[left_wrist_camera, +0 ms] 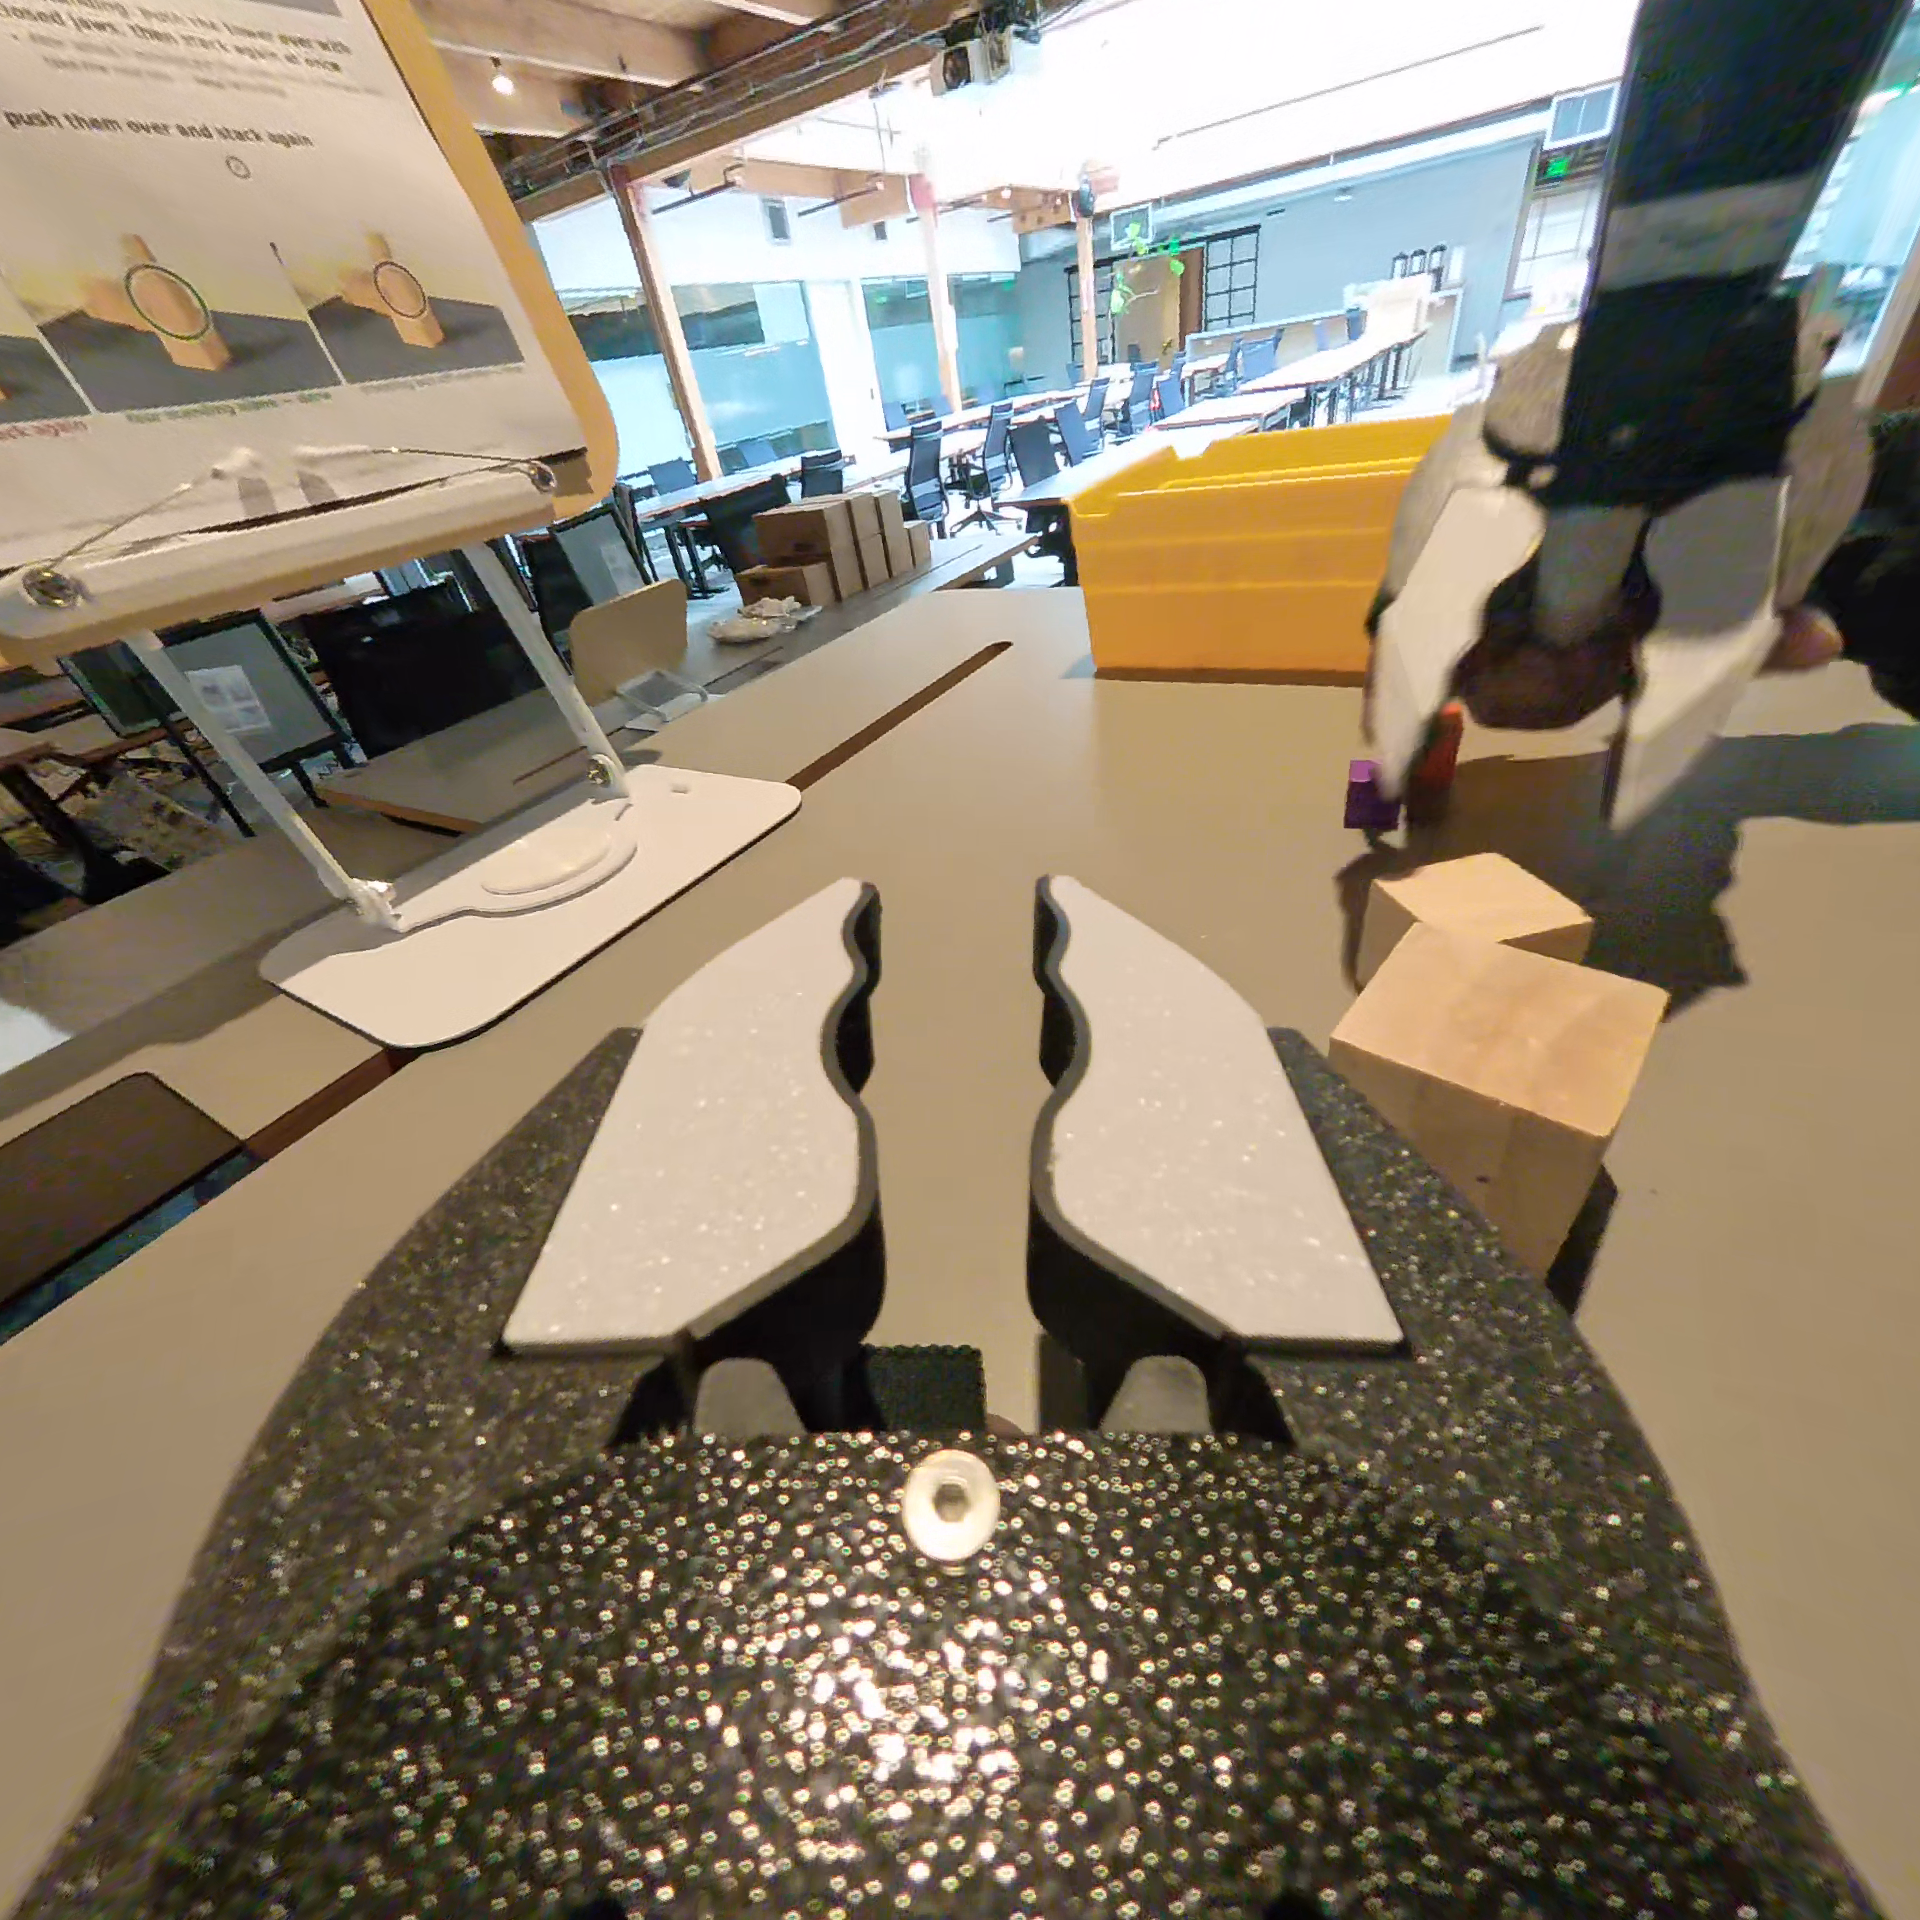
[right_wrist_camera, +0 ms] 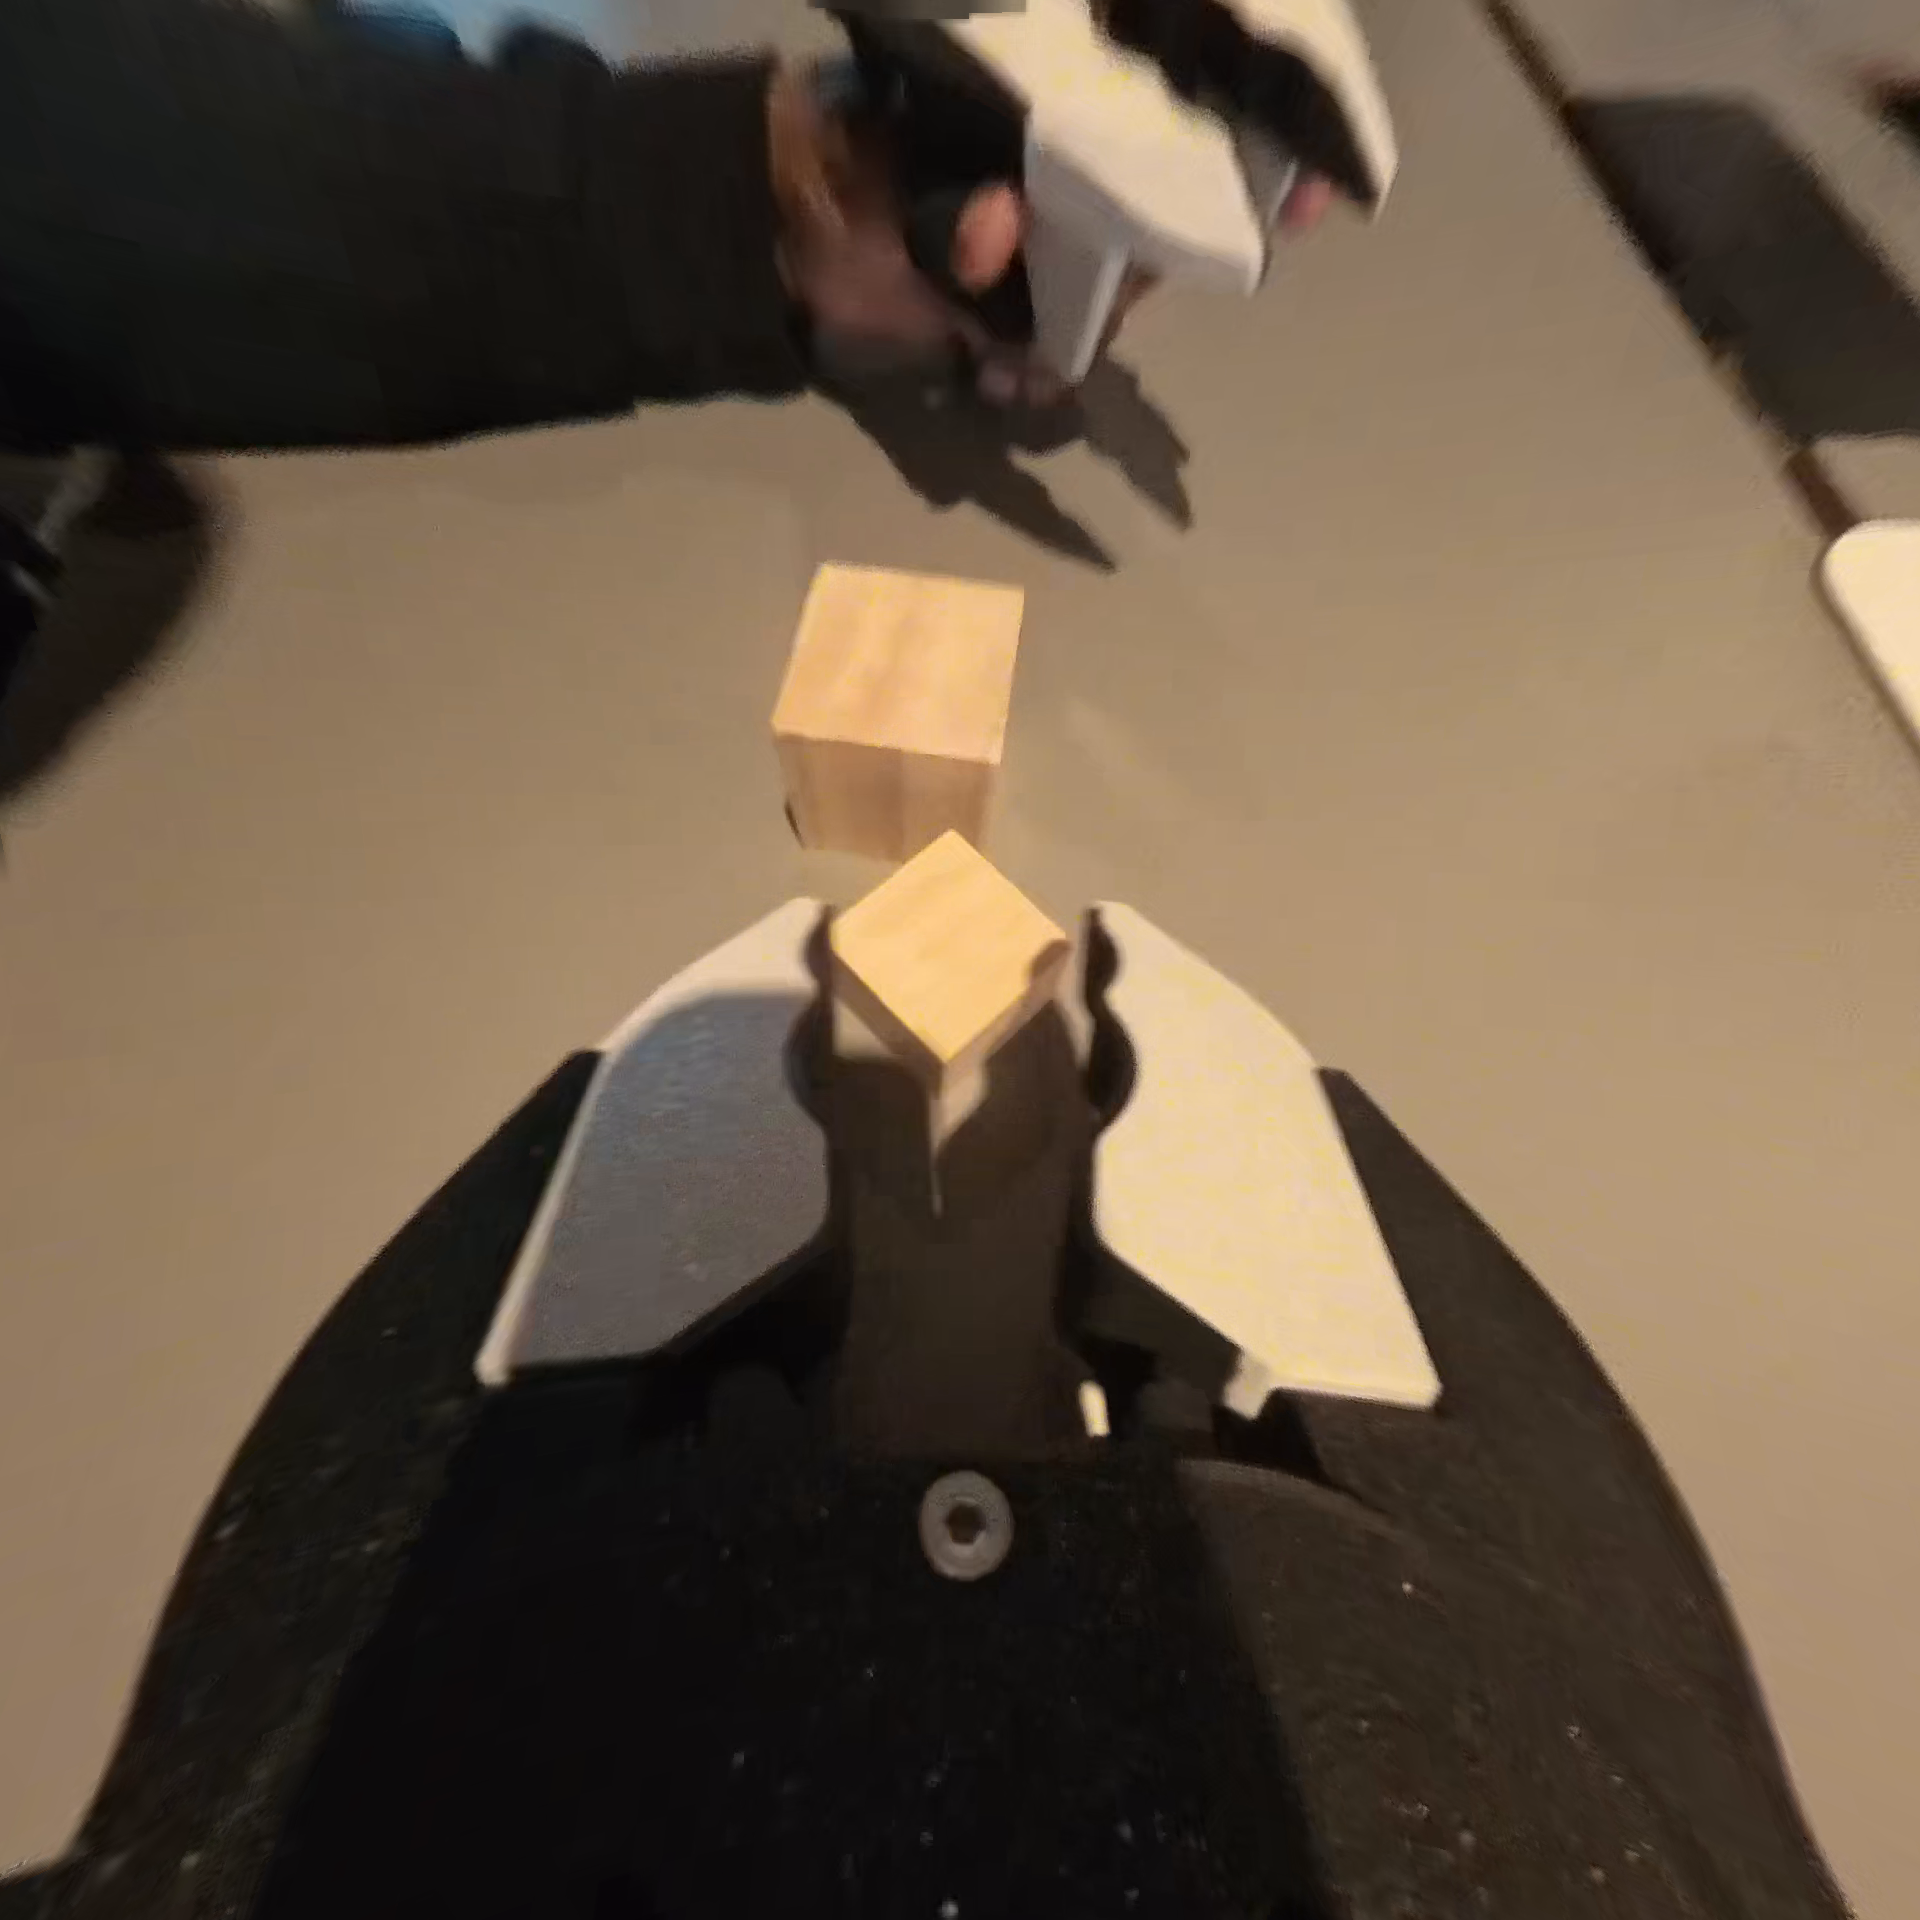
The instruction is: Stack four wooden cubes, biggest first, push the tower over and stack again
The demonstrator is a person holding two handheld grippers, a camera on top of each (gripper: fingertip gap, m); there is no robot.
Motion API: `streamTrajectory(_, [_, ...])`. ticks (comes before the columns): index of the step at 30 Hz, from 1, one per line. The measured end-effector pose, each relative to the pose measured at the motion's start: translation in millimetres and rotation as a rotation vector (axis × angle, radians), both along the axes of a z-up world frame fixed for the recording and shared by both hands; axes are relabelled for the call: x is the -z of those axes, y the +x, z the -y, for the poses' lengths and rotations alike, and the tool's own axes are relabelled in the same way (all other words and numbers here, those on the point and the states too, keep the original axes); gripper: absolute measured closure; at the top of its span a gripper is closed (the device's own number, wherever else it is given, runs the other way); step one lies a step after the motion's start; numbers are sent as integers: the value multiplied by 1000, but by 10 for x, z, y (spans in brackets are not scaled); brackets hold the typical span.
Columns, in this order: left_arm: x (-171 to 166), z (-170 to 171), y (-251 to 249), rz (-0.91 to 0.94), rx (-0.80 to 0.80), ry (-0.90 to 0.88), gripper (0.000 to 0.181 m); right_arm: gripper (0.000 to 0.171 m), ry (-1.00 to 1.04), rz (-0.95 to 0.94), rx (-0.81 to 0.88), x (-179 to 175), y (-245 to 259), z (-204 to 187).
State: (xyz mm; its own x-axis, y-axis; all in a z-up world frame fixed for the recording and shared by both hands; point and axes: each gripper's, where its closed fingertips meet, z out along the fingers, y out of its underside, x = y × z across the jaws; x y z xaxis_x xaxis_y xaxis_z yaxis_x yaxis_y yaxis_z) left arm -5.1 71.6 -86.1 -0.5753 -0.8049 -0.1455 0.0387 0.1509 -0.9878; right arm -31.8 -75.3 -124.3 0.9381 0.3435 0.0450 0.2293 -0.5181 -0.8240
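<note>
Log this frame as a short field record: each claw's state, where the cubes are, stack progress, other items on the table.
left claw: open, empty, over bare table
right claw: open around the smaller wooden cube; contact unclear, view blurred
larger wooden cube: on the table, beside the smaller one
small purple cube: on the table, farther back
small red-brown cube: beside the purple one, partly hidden
stack: none standing
other: yellow bins, white document stand holding an instruction sheet
</note>
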Motion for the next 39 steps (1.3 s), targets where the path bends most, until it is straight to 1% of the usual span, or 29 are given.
streamTrajectory(1, [4,11,-4,-2,8,4,154,111,-41,13,12,122,-4,-57])
streamTrajectory(2, [11,21,-7,-4,14,8,154,104,-74,22,10,217,-16,-93])
streamTrajectory(3, [19,32,-9,-7,20,14,154,101,-90,29,0,276,-32,-111])
streamTrajectory(5, [37,56,-13,-14,34,26,154,98,-92,23,-25,309,-66,-121])
streamTrajectory(7, [53,71,-13,-19,38,38,154,101,-97,17,-36,314,-74,-130])
streamTrajectory(9, [64,80,-10,-25,41,44,154,111,-107,68,-15,351,-29,-157])
streamTrajectory(10, [65,81,-9,-25,41,45,154,112,-114,95,7,366,3,-176])
streamTrajectory(15, [61,75,-8,-25,41,40,155,112,-154,145,135,365,144,-248])
streamTrajectory(21, [81,85,1,-42,47,45,155,112,-169,90,324,373,330,-288])
streamTrajectory(22, [84,84,5,-45,46,45,156,112,-173,93,324,372,333,-265])
streamTrajectory(23, [86,85,8,-47,46,45,156,107,-170,101,310,364,326,-238])
streamTrajectory(24, [85,85,9,-47,44,46,156,99,-156,108,303,344,332,-215])
streamTrajectory(26, [83,77,13,-47,39,43,156,94,-122,84,281,298,325,-187])
streamTrajectory(28, [82,71,20,-48,34,42,156,94,-95,33,257,270,306,-183])
streamTrajectory(31, [82,67,23,-46,28,44,156,100,-88,12,211,290,265,-189])
streamTrajectory(34, [77,63,21,-37,19,48,156,115,-103,68,224,336,294,-207])
streamTrajectory(36, [73,64,16,-27,13,55,156,116,-118,69,233,336,276,-205])
streamTrajectory(39, [72,67,5,-11,0,72,158,116,-119,68,302,337,275,-201])
